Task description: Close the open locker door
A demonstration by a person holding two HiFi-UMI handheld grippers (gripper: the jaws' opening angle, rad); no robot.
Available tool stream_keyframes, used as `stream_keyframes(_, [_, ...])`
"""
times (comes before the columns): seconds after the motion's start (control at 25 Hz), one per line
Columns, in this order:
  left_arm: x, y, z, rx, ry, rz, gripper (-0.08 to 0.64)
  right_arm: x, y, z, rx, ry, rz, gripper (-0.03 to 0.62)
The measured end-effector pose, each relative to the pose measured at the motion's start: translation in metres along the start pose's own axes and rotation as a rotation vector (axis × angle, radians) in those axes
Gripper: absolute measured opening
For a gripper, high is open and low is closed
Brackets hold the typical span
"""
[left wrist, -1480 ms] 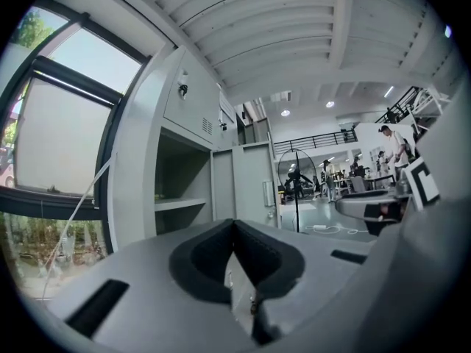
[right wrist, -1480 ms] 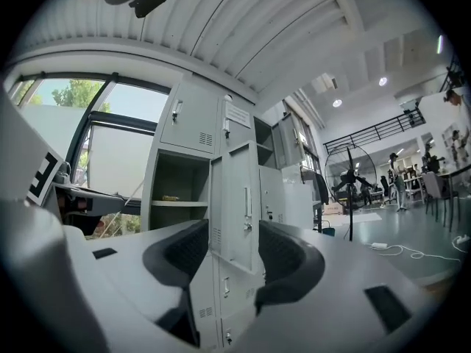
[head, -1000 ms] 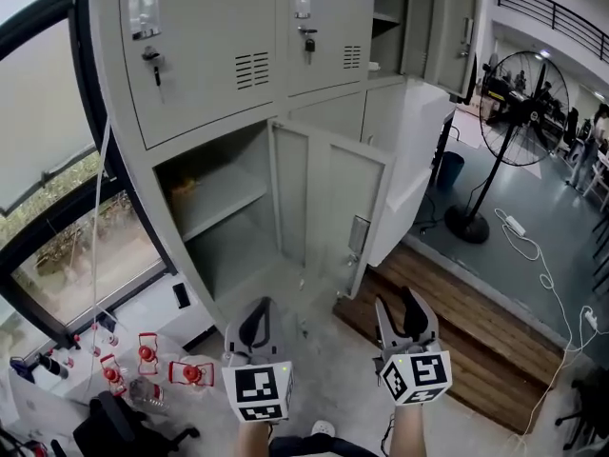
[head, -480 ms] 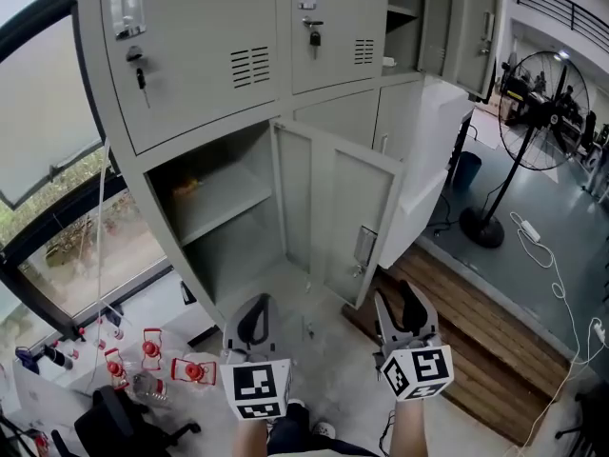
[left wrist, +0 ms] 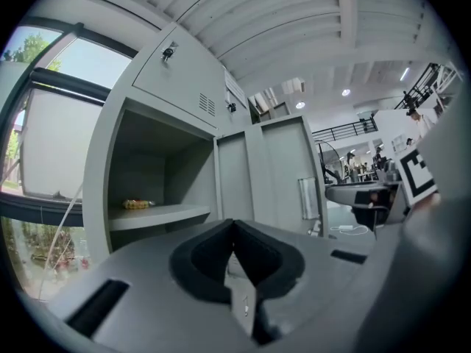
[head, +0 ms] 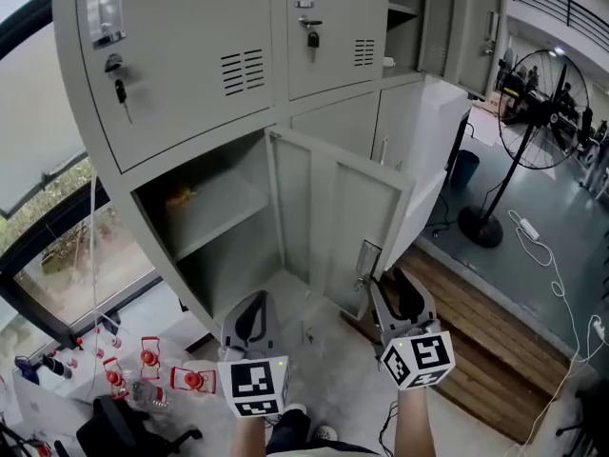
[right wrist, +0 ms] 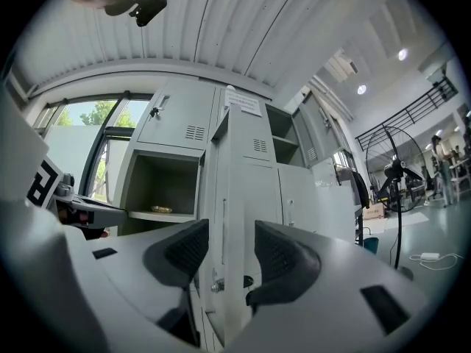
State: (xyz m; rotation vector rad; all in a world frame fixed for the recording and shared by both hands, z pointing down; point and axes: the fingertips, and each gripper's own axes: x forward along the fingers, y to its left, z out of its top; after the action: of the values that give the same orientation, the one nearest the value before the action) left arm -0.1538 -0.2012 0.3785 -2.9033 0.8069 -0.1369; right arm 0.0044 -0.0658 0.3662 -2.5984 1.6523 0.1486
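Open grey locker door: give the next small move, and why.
Probably ease the right gripper forward onto the free edge of the grey metal locker door and start swinging it toward the open compartment. The door stands wide open, and the gripper's open fingers frame that edge near the latch.

— How's the light?
— Bright and even. Daylight comes through the window (head: 33,131) on the left, and a ceiling lamp (right wrist: 361,89) glares in the right gripper view. The open locker compartment (head: 219,255) lies in soft shadow.
— Sharp?
— The head view is crisp. Both gripper views bend strongly and have black corners, and their nearest surfaces are blurred.
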Motion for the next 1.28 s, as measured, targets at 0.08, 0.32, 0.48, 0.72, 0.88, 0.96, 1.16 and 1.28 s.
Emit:
stream_keyframes(0.08, [0.004, 0.002, 0.001, -0.002, 0.0, 0.001, 0.002, 0.006, -0.002, -0.002, -0.003, 0.007, 0.003, 0.206])
stream_keyframes(0.32, [0.013, 0.009, 0.0, -0.002, 0.004, 0.009, 0.002, 0.022, -0.007, -0.001, 0.017, 0.001, 0.024, 0.201])
stream_keyframes(0.48, [0.013, 0.011, -0.002, 0.004, 0.01, 0.014, 0.002, 0.026, -0.008, 0.001, 0.03, -0.005, 0.042, 0.146])
stream_keyframes(0.72, [0.011, 0.016, -0.003, 0.005, 0.011, 0.026, 0.002, 0.025, -0.001, 0.002, 0.032, -0.011, 0.065, 0.104])
stream_keyframes(0.88, [0.007, 0.019, -0.008, -0.009, 0.024, 0.045, 0.002, 0.019, 0.013, 0.003, 0.024, -0.015, 0.107, 0.103])
stream_keyframes(0.96, [0.004, 0.02, -0.007, -0.012, 0.024, 0.047, 0.002, 0.015, 0.022, 0.003, 0.016, -0.012, 0.139, 0.103])
stream_keyframes(1.16, [-0.005, 0.023, -0.007, -0.021, 0.022, 0.064, 0.002, 0.007, 0.042, 0.004, 0.0, -0.008, 0.201, 0.103])
stream_keyframes(1.28, [-0.013, 0.027, -0.009, -0.023, 0.024, 0.081, 0.002, 0.003, 0.052, 0.005, 0.01, -0.007, 0.239, 0.102])
